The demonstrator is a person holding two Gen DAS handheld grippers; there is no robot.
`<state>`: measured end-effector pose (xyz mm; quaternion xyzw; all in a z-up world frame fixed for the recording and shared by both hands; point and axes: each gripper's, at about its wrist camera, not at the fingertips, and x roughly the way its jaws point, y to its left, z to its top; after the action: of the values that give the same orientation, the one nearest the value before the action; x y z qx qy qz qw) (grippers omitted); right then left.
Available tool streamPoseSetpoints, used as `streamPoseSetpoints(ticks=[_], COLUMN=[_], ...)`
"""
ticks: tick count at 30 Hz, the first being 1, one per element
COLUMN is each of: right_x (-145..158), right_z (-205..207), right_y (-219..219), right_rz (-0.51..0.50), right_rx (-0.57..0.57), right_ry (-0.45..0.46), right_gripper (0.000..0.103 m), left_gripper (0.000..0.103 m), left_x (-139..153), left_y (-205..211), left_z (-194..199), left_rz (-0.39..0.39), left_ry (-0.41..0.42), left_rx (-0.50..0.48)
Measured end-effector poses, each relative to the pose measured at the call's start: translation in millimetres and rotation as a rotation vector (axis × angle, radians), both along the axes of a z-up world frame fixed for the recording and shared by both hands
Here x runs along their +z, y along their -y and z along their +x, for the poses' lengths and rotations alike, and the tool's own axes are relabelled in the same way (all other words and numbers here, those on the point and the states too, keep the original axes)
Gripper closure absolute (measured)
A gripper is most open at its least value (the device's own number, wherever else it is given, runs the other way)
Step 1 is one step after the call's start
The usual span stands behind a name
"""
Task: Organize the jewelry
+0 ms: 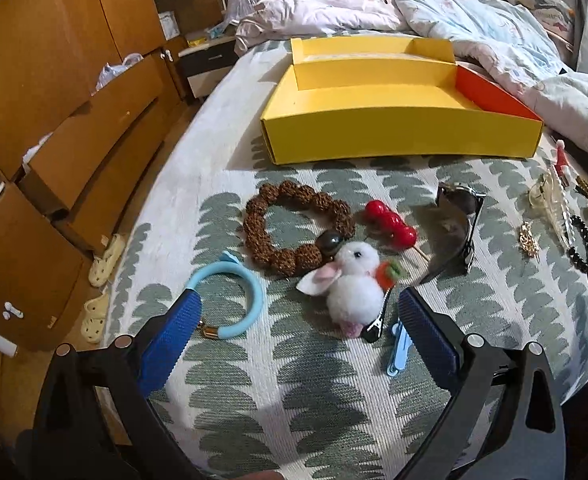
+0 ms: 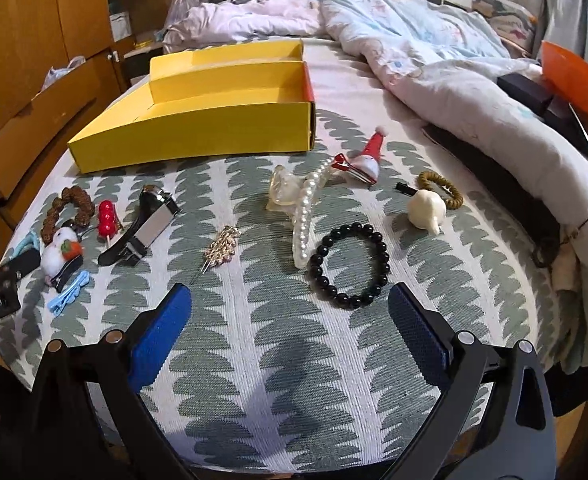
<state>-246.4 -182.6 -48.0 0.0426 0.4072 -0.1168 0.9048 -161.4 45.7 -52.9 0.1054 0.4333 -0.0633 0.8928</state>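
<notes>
Both claws hang spread and empty above the patterned bed cover, nothing between their blue pads, so the step in hand looks like a first pick-up. The left claw [image 1: 294, 340] is lined up on the rabbit hair clip [image 1: 352, 284], which lies just in front of it, touching the brown bead bracelet [image 1: 294, 228] and near the blue clip [image 1: 398, 348]. The rabbit's metal clip runs lengthwise roughly toward the camera, ears pointing left; closing across the fluffy body, not the clip's length, should grip it without dragging the bracelet. The right claw [image 2: 289, 324] faces the black bead bracelet [image 2: 350, 266], which lies flat beside the pearl clip [image 2: 308, 216]. The yellow box [image 1: 402, 136] waits empty beyond.
</notes>
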Motion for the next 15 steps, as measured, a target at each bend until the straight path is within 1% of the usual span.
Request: streamPoseSetpoints(ticks=[2,5,9,12,15], right_x=[4,9,13,13,13], right_z=[-3,-6,-10,-12,-14], right_y=[0,2,6,8,9], right_rz=[-0.005,-0.01,-0.009,-0.027,-0.017], right_rx=[-0.005,-0.016,-0.031,-0.045,-0.047], right_ry=[0.021,0.048,0.063,0.065,0.067], right_gripper=[0.005,0.004,0.003,0.003,0.003], left_gripper=[0.006,0.006,0.006,0.006,0.006], left_x=[-1,1,3,3,2], left_y=[-1,-1,-3,-3,-2], left_z=[2,2,1,2,3], left_rz=[-0.013,-0.015,-0.031,-0.04,-0.021], left_ry=[-0.015,-0.003,0.004,0.002,0.008], left_rx=[0.003,0.014,0.018,0.017,0.025])
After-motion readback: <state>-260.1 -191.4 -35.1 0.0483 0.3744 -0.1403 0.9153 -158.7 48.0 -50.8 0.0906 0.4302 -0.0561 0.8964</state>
